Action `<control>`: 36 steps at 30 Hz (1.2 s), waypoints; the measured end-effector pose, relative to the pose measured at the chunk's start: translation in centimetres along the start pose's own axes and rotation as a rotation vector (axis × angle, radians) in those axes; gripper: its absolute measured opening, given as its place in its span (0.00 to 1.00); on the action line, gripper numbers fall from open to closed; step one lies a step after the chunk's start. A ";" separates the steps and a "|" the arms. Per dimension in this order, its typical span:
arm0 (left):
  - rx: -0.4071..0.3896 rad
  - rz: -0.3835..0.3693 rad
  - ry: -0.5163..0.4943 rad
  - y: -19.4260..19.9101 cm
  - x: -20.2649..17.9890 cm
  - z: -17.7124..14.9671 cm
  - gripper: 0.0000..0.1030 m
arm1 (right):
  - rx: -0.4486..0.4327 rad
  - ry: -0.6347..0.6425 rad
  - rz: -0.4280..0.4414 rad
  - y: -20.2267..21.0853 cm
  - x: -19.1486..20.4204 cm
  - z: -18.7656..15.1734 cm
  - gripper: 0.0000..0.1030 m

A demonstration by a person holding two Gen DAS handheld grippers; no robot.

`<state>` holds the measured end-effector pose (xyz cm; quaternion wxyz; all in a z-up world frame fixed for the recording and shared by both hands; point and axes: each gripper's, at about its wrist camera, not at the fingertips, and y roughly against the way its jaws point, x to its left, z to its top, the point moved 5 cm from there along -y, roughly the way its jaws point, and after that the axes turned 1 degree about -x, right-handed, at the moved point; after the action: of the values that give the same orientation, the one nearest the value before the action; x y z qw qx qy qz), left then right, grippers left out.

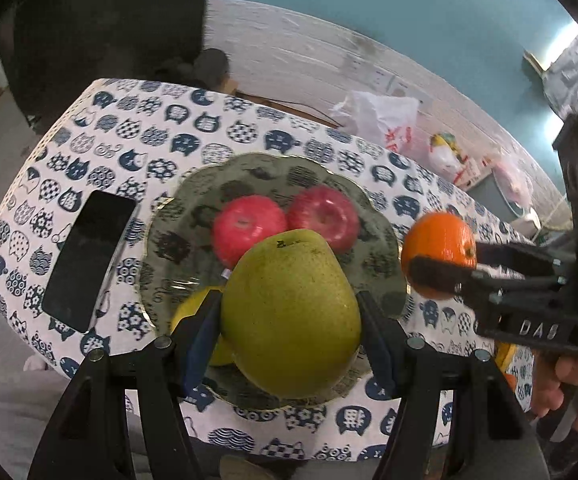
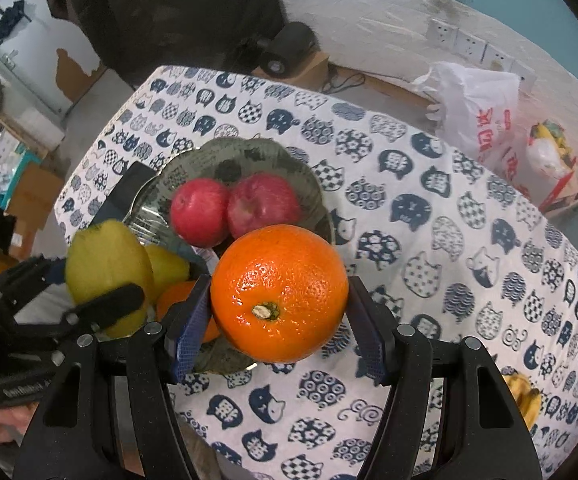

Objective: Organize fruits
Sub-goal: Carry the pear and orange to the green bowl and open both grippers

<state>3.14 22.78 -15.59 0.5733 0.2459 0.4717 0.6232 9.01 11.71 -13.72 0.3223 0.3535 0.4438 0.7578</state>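
Above the patterned tabletop (image 2: 429, 216), 2 fruits are carried toward the dish (image 1: 193, 184) at once. The left tool (image 1: 291, 320) is closed on a green pear (image 1: 289, 316), pinched between both pads and held over the near half of the dish. The right tool (image 2: 279, 312) is closed on an orange (image 2: 279, 292), stem end turned to the camera, held beside the dish's right rim.

Step in hand, as judged: both fruits are to be set into the dish. Good practice is indicated as follows:
- The pear is best lowered onto bare dish floor at the near side, clear of the yellow-green fruit (image 1: 193, 308) already lying under the left pad.
- The orange is best brought inward over the rim before release; from its present place beside the rim it could roll onto the cloth.
- The 2 tools stand close together; one fruit set down at a time would avoid a knock.
- Pads are to be opened only once each fruit rests, as both are round and free to roll against the red apples (image 1: 285, 224).

Count, as visible:
- Red apples: 2, touching, at the far side of the dish.
- Green or yellow-green fruit: 2 (1 held, 1 in the dish).
- Oranges: 2 (1 held; a second orange (image 2: 177, 300) partly hidden low in the dish).
- Dishes: 1.
- Dark phone (image 1: 89, 260): 1, just left of the dish.
- Bananas (image 2: 525, 396): 1 bunch at the right edge; number cannot be told.
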 end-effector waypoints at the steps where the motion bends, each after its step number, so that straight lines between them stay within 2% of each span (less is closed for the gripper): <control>1: 0.001 0.001 0.006 -0.1 0.3 0.1 0.66 | 0.006 0.004 0.000 -0.4 0.2 0.0 0.64; 13: 0.058 -0.008 0.029 -2.5 1.2 -0.1 0.66 | 0.094 0.000 0.019 -4.4 0.8 -1.1 0.64; 23: 0.089 -0.020 0.026 -3.6 0.7 0.3 0.66 | 0.082 -0.012 0.015 -4.1 0.4 -1.1 0.65; 30: 0.030 -0.027 0.020 -2.2 0.0 1.5 0.66 | 0.086 -0.028 0.019 -3.8 -0.4 -1.4 0.67; 36: 0.036 -0.012 0.006 -2.1 -0.5 1.2 0.69 | 0.059 -0.034 0.006 -2.6 -0.8 -1.4 0.70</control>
<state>5.29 22.45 -16.82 0.5711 0.2515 0.4861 0.6119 8.75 11.50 -16.76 0.3169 0.3772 0.4590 0.7393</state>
